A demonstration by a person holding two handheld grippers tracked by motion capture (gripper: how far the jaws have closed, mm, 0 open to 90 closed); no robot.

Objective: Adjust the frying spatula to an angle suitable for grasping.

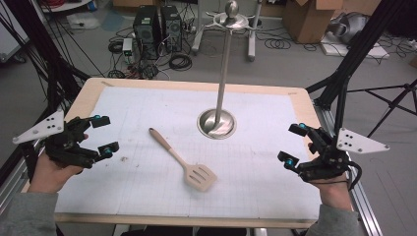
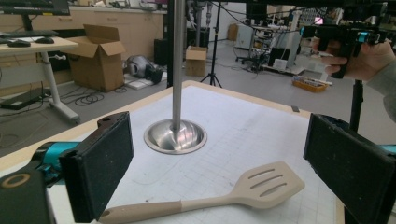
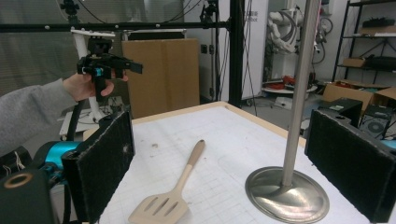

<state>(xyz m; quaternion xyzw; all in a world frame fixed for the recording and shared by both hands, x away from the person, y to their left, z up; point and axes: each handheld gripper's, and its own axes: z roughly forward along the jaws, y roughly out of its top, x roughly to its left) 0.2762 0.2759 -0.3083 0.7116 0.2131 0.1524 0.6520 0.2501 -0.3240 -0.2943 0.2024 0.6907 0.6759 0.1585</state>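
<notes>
Holding one pair of tongs in each hand, I count two pairs in all: my left tongs (image 1: 101, 133) at nine o'clock on the tabletop (image 1: 147, 105), my right tongs (image 1: 293, 144) at three o'clock. Both stand with jaws wide apart and nothing between them, hovering over the side edges of the white gridded sheet.

One spatula (image 1: 184, 161) lies flat on the sheet, a little toward six o'clock from the middle, well apart from both tongs. Its slotted blade points toward five o'clock and its handle toward eleven o'clock; I count three slots in the blade in my left gripper view (image 2: 219, 193).

One metal stand (image 1: 217, 123) rises upright from a round base just toward one o'clock of the spatula, near it but not touching. In my right gripper view the spatula (image 3: 170, 198) lies left of the stand's base (image 3: 287, 193), between my two black jaws.
</notes>
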